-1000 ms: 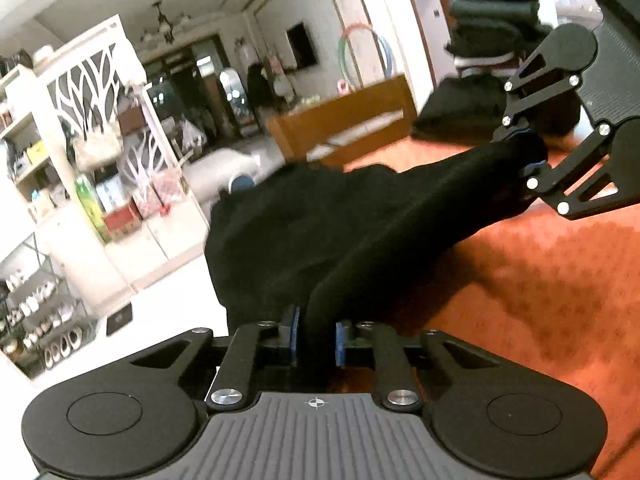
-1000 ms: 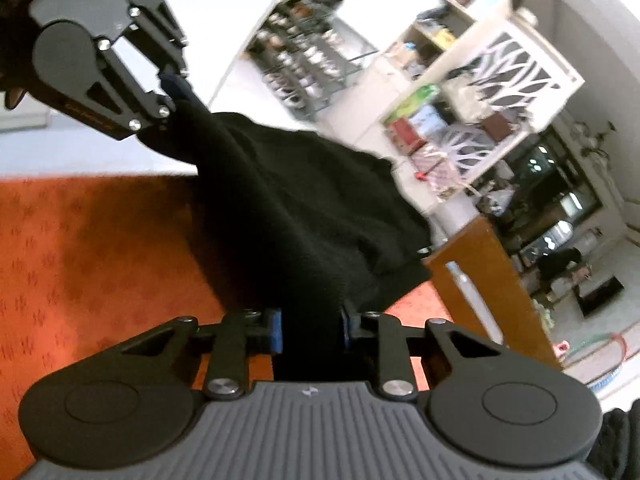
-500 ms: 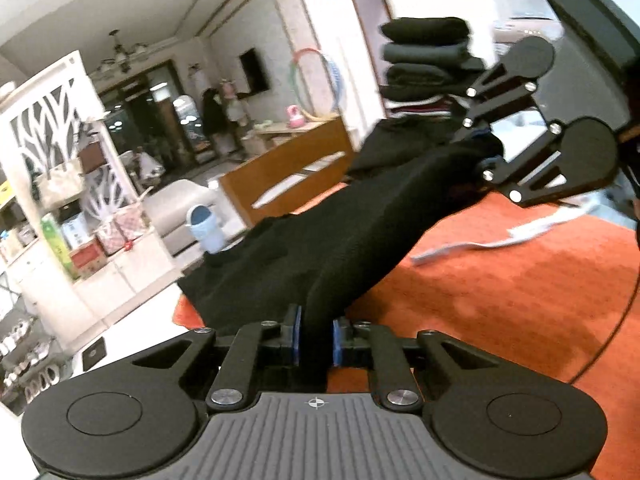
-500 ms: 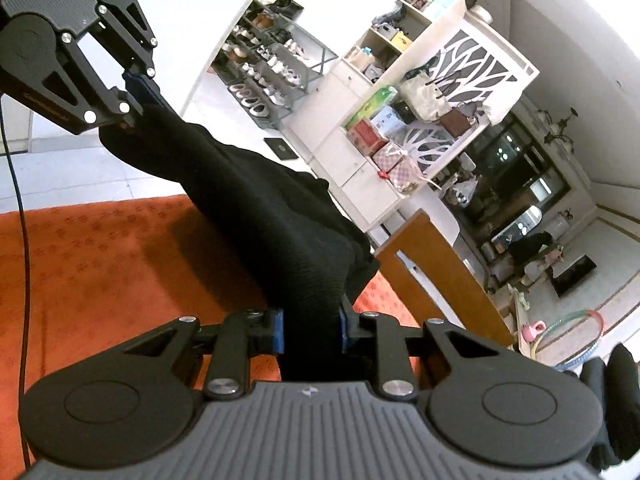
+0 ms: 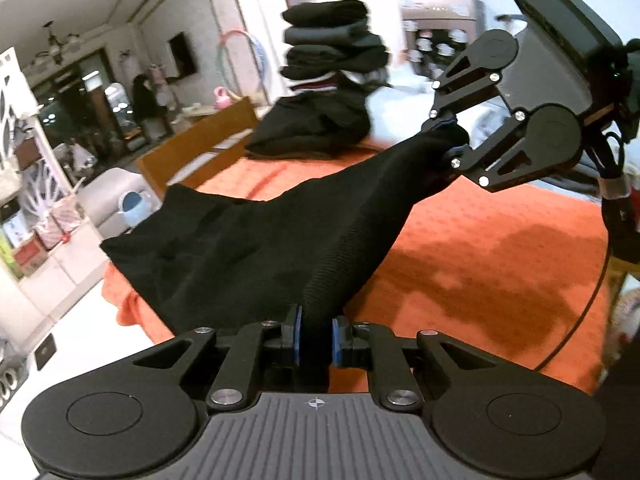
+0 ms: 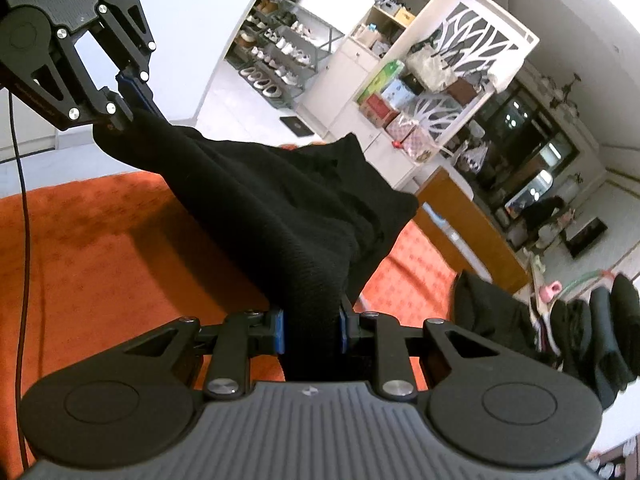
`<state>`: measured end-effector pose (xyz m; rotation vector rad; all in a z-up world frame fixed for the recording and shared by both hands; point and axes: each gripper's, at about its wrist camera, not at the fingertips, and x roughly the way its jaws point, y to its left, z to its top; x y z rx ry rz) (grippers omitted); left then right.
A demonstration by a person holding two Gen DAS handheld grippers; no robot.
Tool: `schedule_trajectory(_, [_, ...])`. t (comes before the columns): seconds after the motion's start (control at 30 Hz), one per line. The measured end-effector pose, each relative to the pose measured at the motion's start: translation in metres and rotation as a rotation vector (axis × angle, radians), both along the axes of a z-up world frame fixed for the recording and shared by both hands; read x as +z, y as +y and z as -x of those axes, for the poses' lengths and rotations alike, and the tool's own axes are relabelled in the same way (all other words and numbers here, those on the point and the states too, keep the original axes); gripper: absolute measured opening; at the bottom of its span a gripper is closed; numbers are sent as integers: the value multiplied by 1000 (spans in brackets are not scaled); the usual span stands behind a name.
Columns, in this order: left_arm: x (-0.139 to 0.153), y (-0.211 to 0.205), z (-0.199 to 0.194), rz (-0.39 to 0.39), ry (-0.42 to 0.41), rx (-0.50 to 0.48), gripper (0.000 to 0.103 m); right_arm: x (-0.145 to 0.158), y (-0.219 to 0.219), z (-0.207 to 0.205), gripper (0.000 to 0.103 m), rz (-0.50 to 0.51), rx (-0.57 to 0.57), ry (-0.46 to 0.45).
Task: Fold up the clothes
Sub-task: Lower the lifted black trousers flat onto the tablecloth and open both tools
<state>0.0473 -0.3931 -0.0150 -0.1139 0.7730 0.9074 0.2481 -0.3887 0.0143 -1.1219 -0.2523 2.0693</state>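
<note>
Both grippers pinched one black knit garment (image 5: 248,240): the left gripper (image 5: 316,338) and the right gripper (image 6: 311,330) each clamped a bunched end, the cloth strung between them above the orange carpet (image 5: 480,248). Soft and limp, it sagged and would likely drape wherever unsupported; corners looked the best holds. Open carpet lay beneath, with a clothes pile (image 5: 320,128) and wooden frame (image 5: 200,148) nearby.
</note>
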Motion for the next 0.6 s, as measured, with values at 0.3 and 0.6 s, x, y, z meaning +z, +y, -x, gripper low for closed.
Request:
schedule_trajectory(0.3, [-27, -48, -10, 82, -66, -75, 19, -31, -58, -6, 28, 54, -101, -11])
schedule_trajectory(0.6, [-37, -73, -10, 153, -118, -18, 57, -82, -76, -34, 59, 185, -84, -27])
